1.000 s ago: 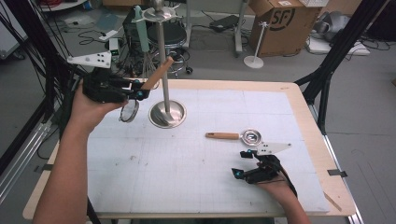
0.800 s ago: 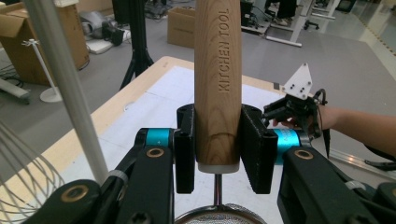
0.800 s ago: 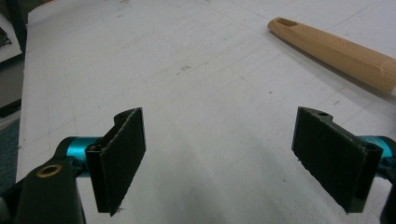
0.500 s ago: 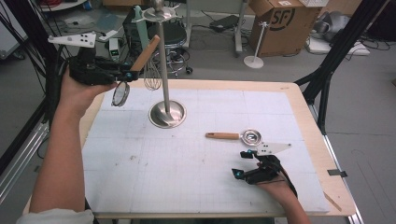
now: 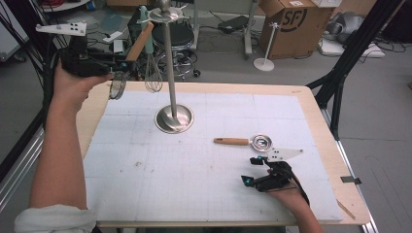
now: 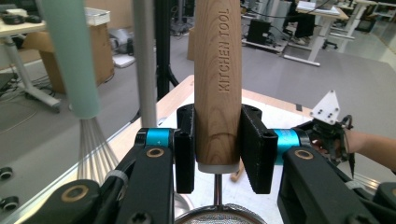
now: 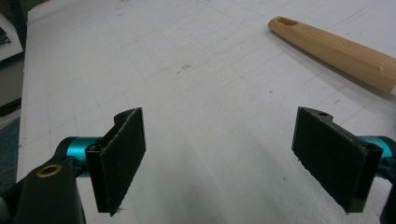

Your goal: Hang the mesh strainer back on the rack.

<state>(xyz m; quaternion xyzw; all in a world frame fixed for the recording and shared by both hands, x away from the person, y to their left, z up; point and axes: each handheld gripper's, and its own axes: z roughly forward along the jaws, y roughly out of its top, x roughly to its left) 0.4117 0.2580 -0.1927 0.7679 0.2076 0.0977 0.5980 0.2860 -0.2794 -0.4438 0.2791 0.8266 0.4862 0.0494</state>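
Two grippers noted. Left gripper (image 5: pixel 118 62) clamps strainer (image 6: pixel 217 84) handle, raised at stand's (image 5: pixel 173 118) nine o'clock; hanging step in hand, hook alignment next. Right gripper (image 7: pixel 233 154) rests wide open, empty.

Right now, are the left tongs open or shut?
Shut. The left tongs clamp the strainer's wooden handle: both black pads press its sides, with no gap visible.

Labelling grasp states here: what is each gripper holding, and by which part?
The left gripper clamps the strainer by its wooden handle, near the metal end. The right gripper is open on the table, holding nothing.
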